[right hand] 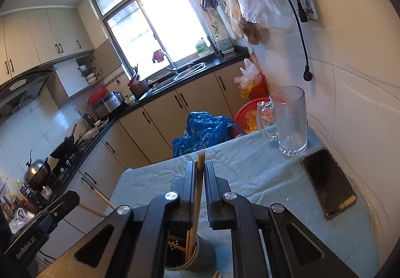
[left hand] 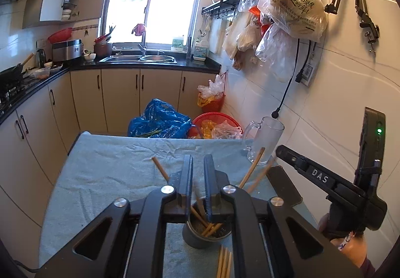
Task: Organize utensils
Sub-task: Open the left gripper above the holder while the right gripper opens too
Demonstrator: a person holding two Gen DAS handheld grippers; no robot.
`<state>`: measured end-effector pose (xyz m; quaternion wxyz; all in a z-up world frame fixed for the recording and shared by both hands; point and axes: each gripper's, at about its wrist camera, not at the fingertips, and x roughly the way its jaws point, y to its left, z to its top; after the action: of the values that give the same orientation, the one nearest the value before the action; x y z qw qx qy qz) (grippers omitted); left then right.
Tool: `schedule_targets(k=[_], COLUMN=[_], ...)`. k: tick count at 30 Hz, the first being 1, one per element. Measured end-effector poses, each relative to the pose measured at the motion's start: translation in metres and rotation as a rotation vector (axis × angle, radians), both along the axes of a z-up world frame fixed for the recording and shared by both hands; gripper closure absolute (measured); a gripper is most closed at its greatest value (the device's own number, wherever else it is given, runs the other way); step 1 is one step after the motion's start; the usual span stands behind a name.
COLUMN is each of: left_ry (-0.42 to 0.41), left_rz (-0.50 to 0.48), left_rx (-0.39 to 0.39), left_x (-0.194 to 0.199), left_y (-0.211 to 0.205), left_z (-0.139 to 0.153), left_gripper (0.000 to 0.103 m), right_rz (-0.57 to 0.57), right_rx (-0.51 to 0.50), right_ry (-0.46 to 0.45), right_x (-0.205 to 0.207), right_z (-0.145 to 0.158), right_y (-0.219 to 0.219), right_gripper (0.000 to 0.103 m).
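A grey metal utensil cup (left hand: pixel 200 240) stands on the cloth-covered table (left hand: pixel 105 173) below both grippers, with several wooden chopsticks (left hand: pixel 250 170) leaning out of it. More chopsticks (left hand: pixel 223 263) lie on the cloth beside it. My left gripper (left hand: pixel 198 163) hovers over the cup, jaws slightly apart and empty. My right gripper (right hand: pixel 199 168) is above the cup (right hand: pixel 200 258) with wooden chopsticks (right hand: pixel 198 193) between its jaws, their lower ends inside the cup. The right gripper also shows in the left wrist view (left hand: pixel 325 178).
A glass mug (right hand: pixel 290 120) and a black phone (right hand: pixel 328 184) sit on the table by the tiled wall. A blue bag (left hand: pixel 160 120) and red baskets (left hand: pixel 217 122) lie beyond the table's far edge. Counter and sink (left hand: pixel 140 59) stand behind.
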<state>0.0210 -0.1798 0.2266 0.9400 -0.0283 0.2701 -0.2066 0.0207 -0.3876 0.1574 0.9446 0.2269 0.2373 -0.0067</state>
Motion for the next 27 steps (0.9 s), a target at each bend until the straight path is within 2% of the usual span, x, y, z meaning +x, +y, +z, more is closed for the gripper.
schedule_targets(k=[1, 3, 8, 12, 16, 18, 22, 27], left_ry=[-0.004, -0.020, -0.056, -0.082, -0.106, -0.107, -0.063, 0.119], left_rz=[0.002, 0.008, 0.029, 0.044, 0.051, 0.052, 0.032, -0.058], left_rx=[-0.001, -0.007, -0.027, -0.061, -0.057, -0.044, -0.004, 0.057], left_x=[-0.004, -0.012, -0.040, -0.068, -0.101, -0.114, -0.132, -0.128], left_y=[0.001, 0.005, 0.025, 0.049, 0.069, 0.076, 0.080, 0.066], left_z=[0.002, 0.007, 0.024, 0.034, 0.035, 0.029, -0.001, -0.067], left_gripper=[0.083, 0.068, 0.061, 0.053, 0.050, 0.045, 0.043, 0.043], right_rz=[-0.002, -0.013, -0.025, -0.033, -0.030, -0.028, -0.004, 0.050], right_rx=[0.004, 0.005, 0.000, -0.023, -0.066, -0.083, -0.119, -0.119], right_ry=[0.000, -0.004, -0.012, -0.031, -0.022, -0.003, 0.103, 0.268], right_x=[-0.001, -0.005, -0.022, -0.047, -0.075, -0.086, -0.111, -0.131], right_z=[0.000, 0.001, 0.013, 0.026, 0.032, 0.029, -0.001, -0.067], right_y=[0.000, 0.000, -0.002, -0.004, -0.005, -0.005, -0.005, 0.001], right_gripper=[0.067, 0.055, 0.054, 0.047, 0.041, 0.037, 0.034, 0.034])
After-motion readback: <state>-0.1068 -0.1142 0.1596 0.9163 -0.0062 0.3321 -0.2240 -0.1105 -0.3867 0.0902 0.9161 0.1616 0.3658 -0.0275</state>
